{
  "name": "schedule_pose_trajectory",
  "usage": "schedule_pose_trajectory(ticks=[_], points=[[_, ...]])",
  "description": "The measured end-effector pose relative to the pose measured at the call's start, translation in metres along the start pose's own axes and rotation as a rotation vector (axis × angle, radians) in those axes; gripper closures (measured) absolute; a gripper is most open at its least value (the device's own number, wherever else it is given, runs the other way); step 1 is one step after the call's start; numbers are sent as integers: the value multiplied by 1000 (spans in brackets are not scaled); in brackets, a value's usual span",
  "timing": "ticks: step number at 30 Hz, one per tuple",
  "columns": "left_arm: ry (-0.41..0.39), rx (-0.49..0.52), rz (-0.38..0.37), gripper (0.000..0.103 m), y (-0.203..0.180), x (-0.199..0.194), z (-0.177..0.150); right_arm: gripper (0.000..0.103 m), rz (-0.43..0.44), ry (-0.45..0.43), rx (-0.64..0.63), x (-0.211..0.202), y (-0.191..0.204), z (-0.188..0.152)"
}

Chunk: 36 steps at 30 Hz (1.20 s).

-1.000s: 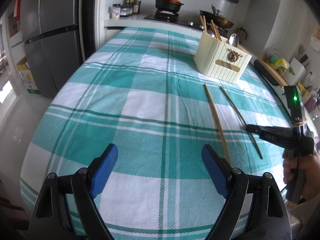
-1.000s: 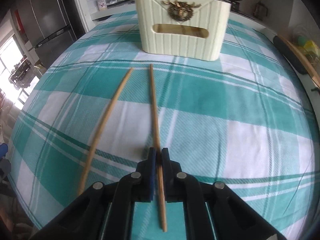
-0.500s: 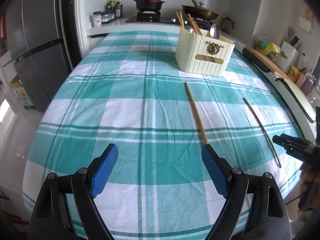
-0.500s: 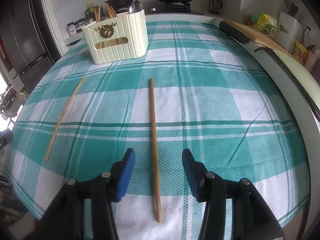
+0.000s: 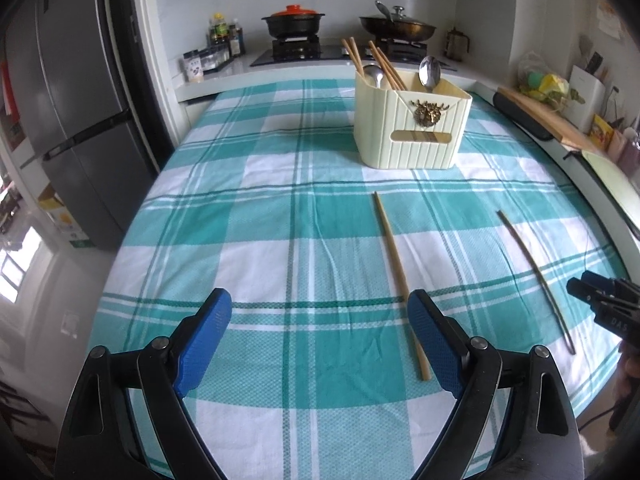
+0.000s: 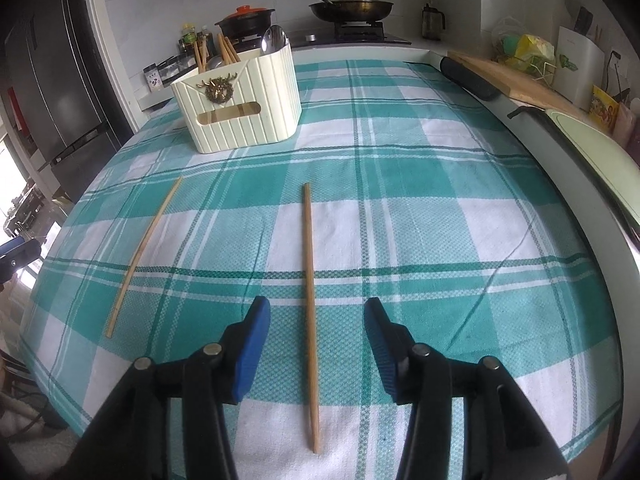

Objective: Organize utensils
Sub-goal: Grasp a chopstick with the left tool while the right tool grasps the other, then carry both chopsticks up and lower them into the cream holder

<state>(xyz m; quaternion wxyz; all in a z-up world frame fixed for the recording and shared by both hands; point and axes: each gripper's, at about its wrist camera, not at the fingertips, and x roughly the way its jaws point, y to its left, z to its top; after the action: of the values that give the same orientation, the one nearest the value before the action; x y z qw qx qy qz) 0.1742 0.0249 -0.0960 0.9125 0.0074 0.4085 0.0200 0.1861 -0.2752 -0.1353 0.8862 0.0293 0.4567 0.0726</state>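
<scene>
Two wooden chopsticks lie apart on the green plaid tablecloth. One chopstick (image 6: 310, 264) runs between my open right gripper's (image 6: 317, 312) fingers; in the left wrist view it (image 5: 532, 272) lies at the right. The other chopstick (image 5: 398, 276) lies just inside my open left gripper's (image 5: 320, 312) right finger; in the right wrist view it (image 6: 142, 258) is at the left. A cream utensil holder (image 5: 412, 128) (image 6: 240, 106) with chopsticks and spoons stands further back. Both grippers are empty.
The counter behind carries a stove with a red-lidded pot (image 5: 294, 20) and a pan (image 5: 398, 28). A fridge (image 5: 60, 112) stands left. A cutting board (image 6: 516, 80) and a sink edge (image 6: 592, 148) lie along the right side. The table edge is close below both grippers.
My right gripper has let go of its chopstick, opened and pulled back; the chopstick now lies on the cloth. My left gripper has turned right, towards the other chopstick.
</scene>
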Motion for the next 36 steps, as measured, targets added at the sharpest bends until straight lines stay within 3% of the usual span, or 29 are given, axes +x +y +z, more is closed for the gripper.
schedule_pose_trajectory(ticks=[13,19,27,30,32,33,34,35,36], points=[[25,19,-3,12,-8,17,-2,53,-3,17,-17,5,3,-3],[124,-23,-138,13,-2,48,-2,53,47,53,-49,14,3,16],[229,37,-252,15,-26,118,43,53,37,186,-183,82,11,63],[285,46,-220,24,-34,152,58,53,25,217,-199,107,15,79],[327,50,-203,36,-39,173,67,54,-3,203,-222,117,20,89],[317,62,-179,36,-43,178,71,59,-7,194,-231,119,23,94],[308,86,-163,50,-49,181,75,85,7,195,-235,121,26,97],[298,115,-142,69,-55,183,78,96,10,201,-227,124,27,100],[289,134,-143,82,-59,183,79,97,10,201,-216,125,27,103]])
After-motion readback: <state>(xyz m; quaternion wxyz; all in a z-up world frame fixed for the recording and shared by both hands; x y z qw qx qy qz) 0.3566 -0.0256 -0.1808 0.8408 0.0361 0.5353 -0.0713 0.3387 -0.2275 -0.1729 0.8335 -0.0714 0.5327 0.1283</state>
